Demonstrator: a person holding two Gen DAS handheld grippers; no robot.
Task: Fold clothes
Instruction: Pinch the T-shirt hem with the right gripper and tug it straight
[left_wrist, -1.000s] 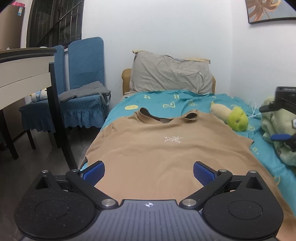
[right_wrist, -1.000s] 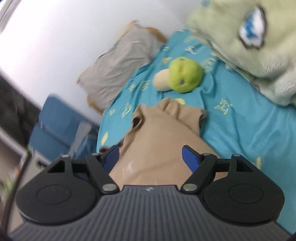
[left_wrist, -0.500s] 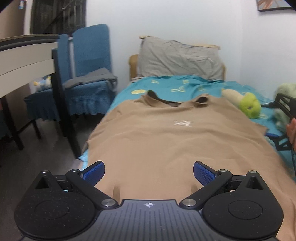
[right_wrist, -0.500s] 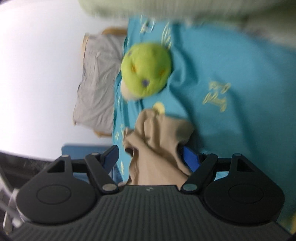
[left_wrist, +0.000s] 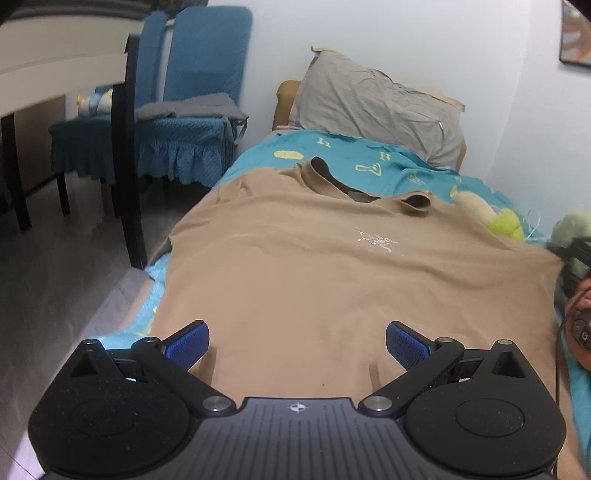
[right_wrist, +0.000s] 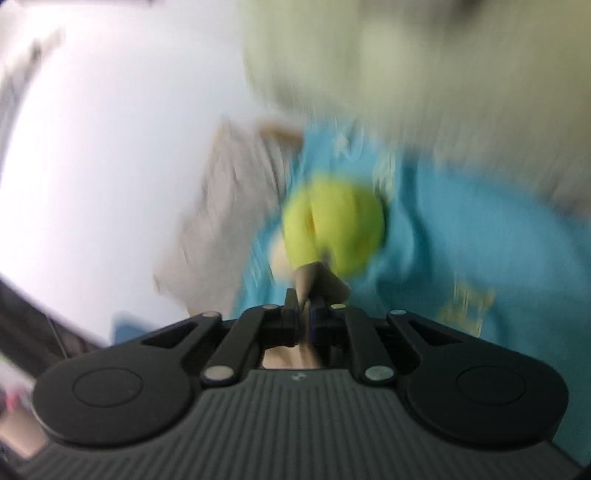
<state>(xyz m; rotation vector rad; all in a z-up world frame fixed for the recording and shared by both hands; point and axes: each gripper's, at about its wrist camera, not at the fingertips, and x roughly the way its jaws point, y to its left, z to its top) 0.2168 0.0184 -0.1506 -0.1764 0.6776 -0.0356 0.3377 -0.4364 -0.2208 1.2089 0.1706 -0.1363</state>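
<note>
A tan shirt (left_wrist: 332, 280) lies spread flat, front up, along a bed covered by a teal sheet (left_wrist: 354, 162), its collar toward the grey pillow (left_wrist: 376, 107) propped at the head of the bed. A small pale logo sits on the chest, just below the collar. The shirt's near hem reaches under the left gripper (left_wrist: 297, 341), which hangs low over the cloth with its jaws spread wide, the blue pads (left_wrist: 186, 343) well apart and nothing pinched between them.

At the shirt's far right edge, the right gripper (right_wrist: 303, 314) has just snapped its jaws together on a bunch of tan fabric, which pokes out past the narrow gap between its fingers; the view from that wrist is heavily blurred. In the left wrist view only a dark sliver of that tool and part of a hand (left_wrist: 581, 295) show at the shirt's right edge.

A yellow-green plush toy (left_wrist: 506, 225) lies on the sheet just beyond the shirt's right shoulder, half hidden by the cloth from the left wrist; from the right wrist it sits directly ahead of the pinched fabric. A larger pale green plush (right_wrist: 424, 74) fills the blur beyond it.

To the left of the bed stand two chairs with blue covers (left_wrist: 192, 122), a grey garment (left_wrist: 192, 109) draped on one seat, and the corner of a white table (left_wrist: 62, 70) on dark legs.
</note>
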